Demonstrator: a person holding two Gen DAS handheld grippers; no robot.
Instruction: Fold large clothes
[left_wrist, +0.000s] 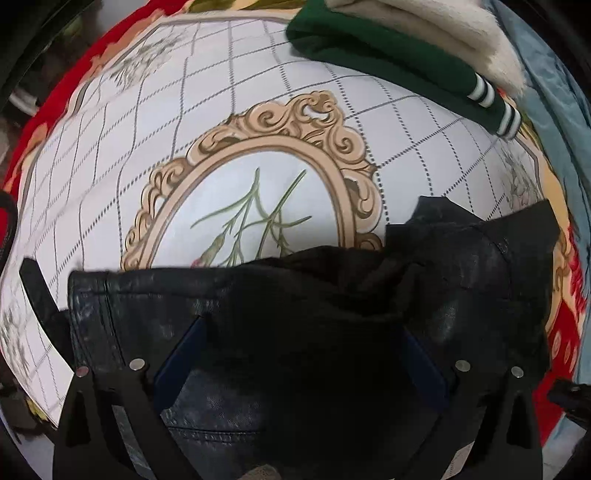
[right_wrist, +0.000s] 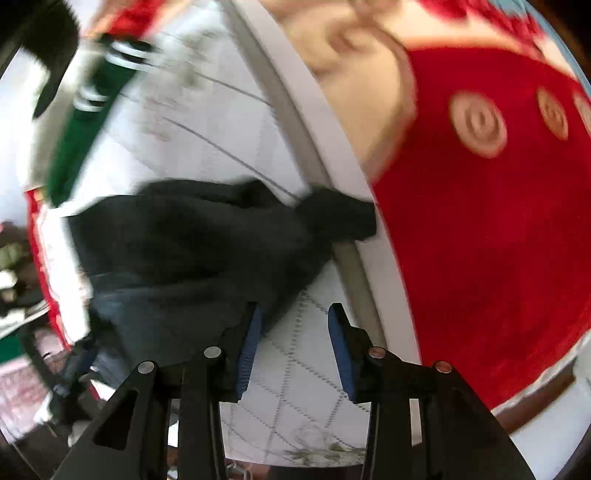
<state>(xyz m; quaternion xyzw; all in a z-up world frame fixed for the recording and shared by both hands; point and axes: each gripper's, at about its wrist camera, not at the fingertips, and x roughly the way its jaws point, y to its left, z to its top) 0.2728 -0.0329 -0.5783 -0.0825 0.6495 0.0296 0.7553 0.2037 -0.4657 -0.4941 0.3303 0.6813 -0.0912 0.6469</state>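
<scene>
A dark denim garment (left_wrist: 295, 317) lies bunched on the white checked cloth (left_wrist: 258, 122) in the left wrist view. My left gripper (left_wrist: 299, 354) sits over it with fingers wide apart, and the garment drapes between and over the blue pads (left_wrist: 181, 354). In the blurred right wrist view the same dark garment (right_wrist: 192, 236) lies ahead and left. My right gripper (right_wrist: 293, 328) is open and empty over the white cloth (right_wrist: 295, 376), its left pad (right_wrist: 249, 350) at the garment's edge.
A folded green garment with white stripes (left_wrist: 388, 55) and a cream fleece (left_wrist: 424, 26) lie at the far edge; the green one also shows in the right wrist view (right_wrist: 92, 103). A red patterned blanket (right_wrist: 480, 221) surrounds the cloth. Blue fabric (left_wrist: 546, 92) lies at right.
</scene>
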